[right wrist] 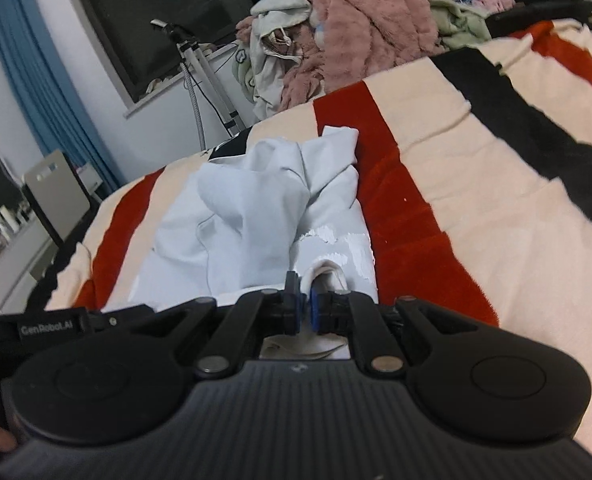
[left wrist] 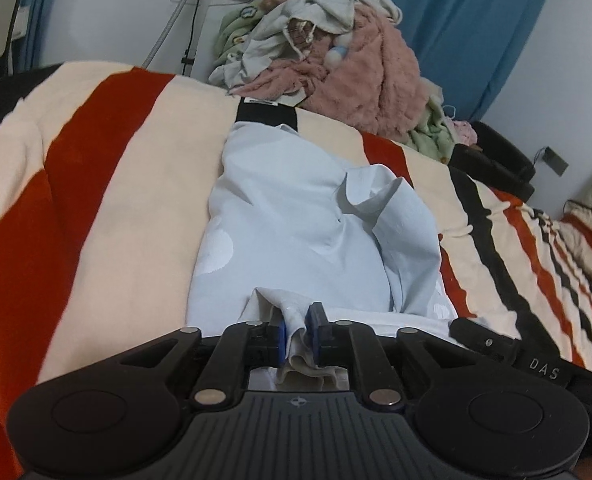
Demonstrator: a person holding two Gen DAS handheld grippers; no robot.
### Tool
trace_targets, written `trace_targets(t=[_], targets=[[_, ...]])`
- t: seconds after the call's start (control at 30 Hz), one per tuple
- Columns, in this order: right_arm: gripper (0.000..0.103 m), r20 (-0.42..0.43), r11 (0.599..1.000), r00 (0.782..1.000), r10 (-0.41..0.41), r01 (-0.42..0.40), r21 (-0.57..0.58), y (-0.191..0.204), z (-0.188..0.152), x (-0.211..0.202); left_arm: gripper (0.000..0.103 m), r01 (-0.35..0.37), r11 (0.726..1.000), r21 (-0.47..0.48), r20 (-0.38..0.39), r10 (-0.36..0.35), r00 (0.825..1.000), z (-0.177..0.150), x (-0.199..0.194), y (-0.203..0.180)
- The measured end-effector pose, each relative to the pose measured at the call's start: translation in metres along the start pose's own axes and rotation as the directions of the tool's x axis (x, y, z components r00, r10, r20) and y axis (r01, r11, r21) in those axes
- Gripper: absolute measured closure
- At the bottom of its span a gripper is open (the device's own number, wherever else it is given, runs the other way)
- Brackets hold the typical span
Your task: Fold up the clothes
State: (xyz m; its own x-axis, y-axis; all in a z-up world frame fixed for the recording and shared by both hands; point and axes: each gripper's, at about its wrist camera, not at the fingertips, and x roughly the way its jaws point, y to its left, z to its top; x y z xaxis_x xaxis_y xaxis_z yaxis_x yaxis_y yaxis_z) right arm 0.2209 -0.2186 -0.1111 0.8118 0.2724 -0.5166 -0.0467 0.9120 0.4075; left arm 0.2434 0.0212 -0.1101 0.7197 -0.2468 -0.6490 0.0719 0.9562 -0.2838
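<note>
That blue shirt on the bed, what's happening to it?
A person is folding it, with tongs in each hand. The left tongs have a bunch of the pale blue shirt's near edge between their pads, and the right tongs pinch the same edge further along. The shirt lies on the striped blanket, one sleeve flopped over. A heap of other clothes waits behind it.

place: bedroom in a home | evidence: bed under a red, cream and black striped blanket (left wrist: pixel 108 184); heap of unfolded clothes (left wrist: pixel 336 60) (pink fleece on top); blue curtains (left wrist: pixel 456 28); window (right wrist: pixel 156 24); cluttered dresser top (right wrist: pixel 4 236)
</note>
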Motion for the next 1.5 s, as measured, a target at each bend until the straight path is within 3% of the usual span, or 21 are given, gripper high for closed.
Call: trace_targets(t=[0.03,0.07,0.1,0.13,0.2,0.3,0.5,0.83,1.3,1.5], targets=[[0.093,0.004,1.000,1.000,-0.003,0.003,-0.019,0.003,0.001,-0.004,0.083,-0.009,1.000,0.016,0.007,0.009,1.000,-0.001,-0.004,-0.002],[0.090,0.009,0.999,1.000,-0.005,0.006,-0.038,0.006,0.002,-0.008,0.070,-0.019,0.999,0.032,0.017,0.019,1.000,-0.001,-0.009,-0.004],[0.076,0.013,0.998,1.000,-0.008,0.009,-0.057,0.009,0.003,-0.012,0.056,-0.024,0.999,0.045,0.028,0.023,0.999,-0.002,-0.015,-0.006],[0.047,0.023,0.997,1.000,-0.011,0.012,-0.075,0.012,0.003,-0.018,0.049,-0.024,0.998,0.053,0.041,0.022,0.999,-0.003,-0.022,-0.007],[0.012,0.079,0.996,0.997,-0.008,0.014,-0.083,0.016,0.003,-0.036,0.030,-0.024,0.998,0.065,0.067,0.020,0.998,-0.005,-0.038,-0.010],[0.015,0.137,0.995,0.991,-0.014,0.027,-0.092,0.022,0.004,-0.063,0.017,-0.027,0.996,0.089,0.108,0.018,0.994,-0.009,-0.064,-0.018],[0.015,0.199,0.988,0.979,-0.040,0.069,-0.141,0.035,-0.003,-0.110,0.010,-0.053,0.984,0.169,0.156,0.026,0.987,-0.028,-0.112,-0.042],[0.015,0.264,0.983,0.963,-0.050,0.095,-0.160,0.050,-0.031,-0.179,0.006,-0.045,0.979,0.199,0.224,-0.001,0.975,-0.055,-0.186,-0.051],[0.015,0.282,0.984,0.957,-0.065,0.108,-0.142,0.047,-0.038,-0.192,0.006,-0.074,0.982,0.175,0.202,0.038,0.979,-0.067,-0.189,-0.047],[0.015,0.269,0.986,0.961,-0.072,0.109,-0.124,0.042,-0.038,-0.187,0.007,-0.026,0.989,0.144,0.127,0.007,0.992,-0.073,-0.181,-0.042]])
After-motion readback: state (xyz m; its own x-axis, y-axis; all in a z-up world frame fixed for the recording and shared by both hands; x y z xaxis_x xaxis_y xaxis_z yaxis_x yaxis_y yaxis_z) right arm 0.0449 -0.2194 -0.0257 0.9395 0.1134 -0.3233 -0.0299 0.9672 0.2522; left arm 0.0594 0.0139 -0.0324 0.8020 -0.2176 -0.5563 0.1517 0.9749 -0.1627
